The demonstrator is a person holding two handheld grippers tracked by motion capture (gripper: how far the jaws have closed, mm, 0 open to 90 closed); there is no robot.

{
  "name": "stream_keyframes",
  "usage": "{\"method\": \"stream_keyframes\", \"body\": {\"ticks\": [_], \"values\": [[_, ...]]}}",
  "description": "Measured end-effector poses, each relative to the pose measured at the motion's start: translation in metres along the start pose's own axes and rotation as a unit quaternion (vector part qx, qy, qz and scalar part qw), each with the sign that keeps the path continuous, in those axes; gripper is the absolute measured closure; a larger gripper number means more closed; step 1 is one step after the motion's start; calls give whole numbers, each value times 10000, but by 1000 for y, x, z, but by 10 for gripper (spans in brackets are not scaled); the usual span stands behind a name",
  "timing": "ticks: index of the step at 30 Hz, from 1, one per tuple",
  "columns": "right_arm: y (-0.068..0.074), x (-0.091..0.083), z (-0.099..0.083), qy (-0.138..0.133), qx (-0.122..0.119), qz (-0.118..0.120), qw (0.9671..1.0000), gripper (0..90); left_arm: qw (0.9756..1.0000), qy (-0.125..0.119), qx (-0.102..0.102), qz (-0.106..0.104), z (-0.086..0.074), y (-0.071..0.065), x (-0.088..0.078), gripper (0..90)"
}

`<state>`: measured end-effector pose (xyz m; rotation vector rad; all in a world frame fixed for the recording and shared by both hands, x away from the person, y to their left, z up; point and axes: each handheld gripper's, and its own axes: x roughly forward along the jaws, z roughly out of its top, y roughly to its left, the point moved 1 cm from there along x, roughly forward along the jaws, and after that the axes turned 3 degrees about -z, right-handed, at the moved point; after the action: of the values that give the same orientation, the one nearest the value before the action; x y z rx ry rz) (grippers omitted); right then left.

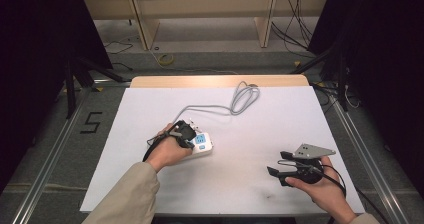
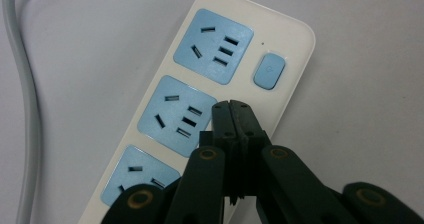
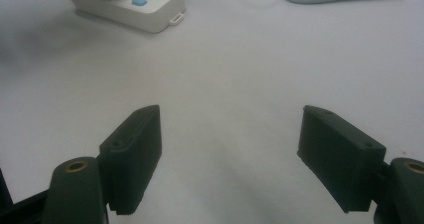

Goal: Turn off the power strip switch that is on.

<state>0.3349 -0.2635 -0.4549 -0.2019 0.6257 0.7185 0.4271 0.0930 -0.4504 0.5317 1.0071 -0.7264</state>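
Left gripper, jaws together, rests on the unlabelled power strip; right gripper gapes empty

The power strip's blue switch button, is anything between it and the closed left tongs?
Nothing visible. The left tongs, shut and empty, sit over the power strip beside its middle socket. The blue switch button lies just beyond the tips, uncovered.

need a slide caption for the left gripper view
Shut left gripper poised over a white power strip, its tips at the middle blue socket, below the blue switch.
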Motion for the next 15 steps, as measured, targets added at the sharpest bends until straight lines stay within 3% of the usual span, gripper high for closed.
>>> {"method": "stream_keyframes", "body": {"ticks": [15], "values": [[1, 1, 0, 18, -4, 9, 10000, 258, 10000, 52, 30, -38, 1, 1, 0, 900]]}}
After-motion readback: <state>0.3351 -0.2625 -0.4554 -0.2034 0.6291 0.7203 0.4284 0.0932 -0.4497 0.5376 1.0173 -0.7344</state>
